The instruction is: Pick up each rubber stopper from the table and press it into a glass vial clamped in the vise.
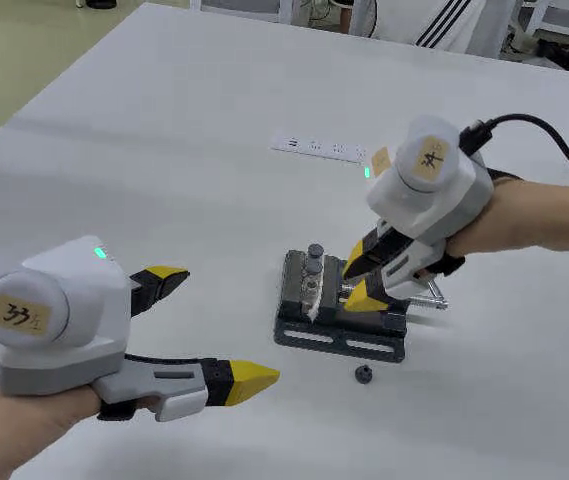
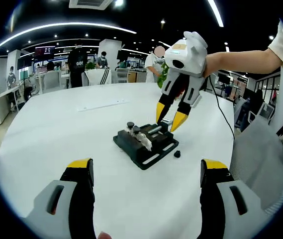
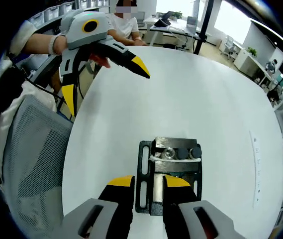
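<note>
A black vise (image 1: pixel 336 330) stands mid-table and clamps a row of three small glass vials (image 1: pixel 313 268). The two farther vials carry dark stoppers, while the nearest looks open-topped. One loose dark rubber stopper (image 1: pixel 363 375) lies on the table just in front of the vise. My right gripper (image 1: pixel 359 280) hovers over the vise's right side, its jaws a little apart and nothing between them. The right gripper view looks straight down on the vise (image 3: pixel 145 174) and vials (image 3: pixel 181 153). My left gripper (image 1: pixel 212 323) is open wide and empty at the near left, facing the vise (image 2: pixel 143 144) and stopper (image 2: pixel 177 154).
A white power strip (image 1: pixel 319 148) lies on the table beyond the vise. The vise's metal handle (image 1: pixel 430 296) sticks out to the right. A mesh chair (image 3: pixel 32 164) stands at the table edge, with a person's hand behind the left gripper (image 3: pixel 104 82).
</note>
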